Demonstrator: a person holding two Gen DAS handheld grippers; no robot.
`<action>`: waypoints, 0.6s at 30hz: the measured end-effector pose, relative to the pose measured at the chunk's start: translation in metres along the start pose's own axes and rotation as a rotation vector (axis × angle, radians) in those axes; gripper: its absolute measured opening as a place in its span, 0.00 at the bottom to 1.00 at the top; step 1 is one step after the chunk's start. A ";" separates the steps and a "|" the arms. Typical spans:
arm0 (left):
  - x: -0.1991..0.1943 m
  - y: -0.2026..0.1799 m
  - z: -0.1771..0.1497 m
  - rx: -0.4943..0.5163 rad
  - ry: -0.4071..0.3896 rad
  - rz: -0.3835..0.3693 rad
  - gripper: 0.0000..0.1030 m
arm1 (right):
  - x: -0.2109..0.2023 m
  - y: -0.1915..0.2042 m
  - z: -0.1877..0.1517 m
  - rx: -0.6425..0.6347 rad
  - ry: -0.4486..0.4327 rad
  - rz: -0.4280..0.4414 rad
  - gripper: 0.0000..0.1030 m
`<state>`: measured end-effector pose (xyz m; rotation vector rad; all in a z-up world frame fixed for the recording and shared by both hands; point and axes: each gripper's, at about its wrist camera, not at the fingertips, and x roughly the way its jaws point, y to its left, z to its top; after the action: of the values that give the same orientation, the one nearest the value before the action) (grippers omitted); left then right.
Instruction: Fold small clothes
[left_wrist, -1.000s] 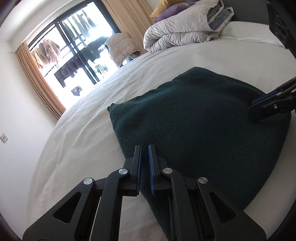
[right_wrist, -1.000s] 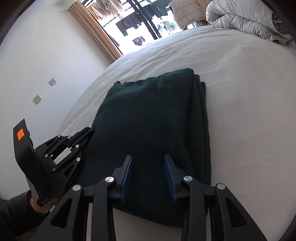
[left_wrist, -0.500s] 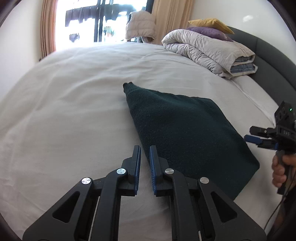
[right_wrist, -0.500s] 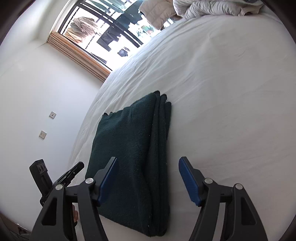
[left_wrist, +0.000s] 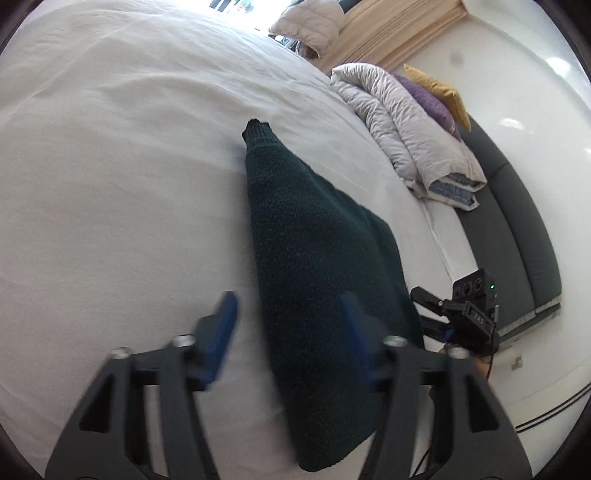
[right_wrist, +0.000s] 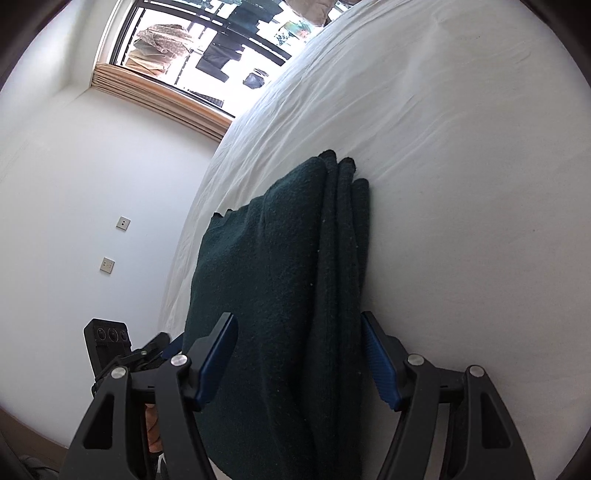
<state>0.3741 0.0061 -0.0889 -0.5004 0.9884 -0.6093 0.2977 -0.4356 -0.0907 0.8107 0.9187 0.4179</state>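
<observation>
A dark green knitted sweater (left_wrist: 314, 240) lies folded into a long stack on the white bed sheet (left_wrist: 110, 184). My left gripper (left_wrist: 288, 332) hangs over its near end, blurred; its jaws are opening and the cloth lies under the gap, untouched by the pads. In the right wrist view the sweater (right_wrist: 277, 277) shows several stacked layers along its right side. My right gripper (right_wrist: 297, 354) straddles that end with wide jaws that are closing; the pads do not press the cloth. Each gripper shows in the other's view: the right gripper (left_wrist: 424, 310) and the left gripper (right_wrist: 166, 341).
A rolled white duvet (left_wrist: 406, 129) with a purple pillow (left_wrist: 432, 99) and a yellow pillow (left_wrist: 443, 92) lies at the bed's head, by a dark grey headboard (left_wrist: 517, 221). A window (right_wrist: 207, 55) and wall sockets (right_wrist: 123, 222) lie beyond the bed's edge. White sheet (right_wrist: 461, 184) spreads right of the sweater.
The left gripper let go of the sweater's edge, swung around with a roll and its jaws spread wide. The right gripper's jaws widened and moved back to the sweater's near end.
</observation>
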 end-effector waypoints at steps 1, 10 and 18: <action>-0.005 0.001 0.002 -0.001 -0.017 0.005 0.75 | 0.000 -0.001 -0.001 -0.002 0.002 -0.002 0.63; 0.029 -0.001 -0.003 -0.051 0.135 -0.109 0.72 | 0.008 0.003 -0.001 -0.013 0.045 0.017 0.60; 0.057 -0.002 0.005 -0.071 0.196 -0.075 0.37 | 0.015 0.003 -0.004 -0.021 0.057 -0.050 0.31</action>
<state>0.4010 -0.0337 -0.1200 -0.5493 1.1844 -0.7018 0.3028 -0.4219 -0.0977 0.7585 0.9842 0.4079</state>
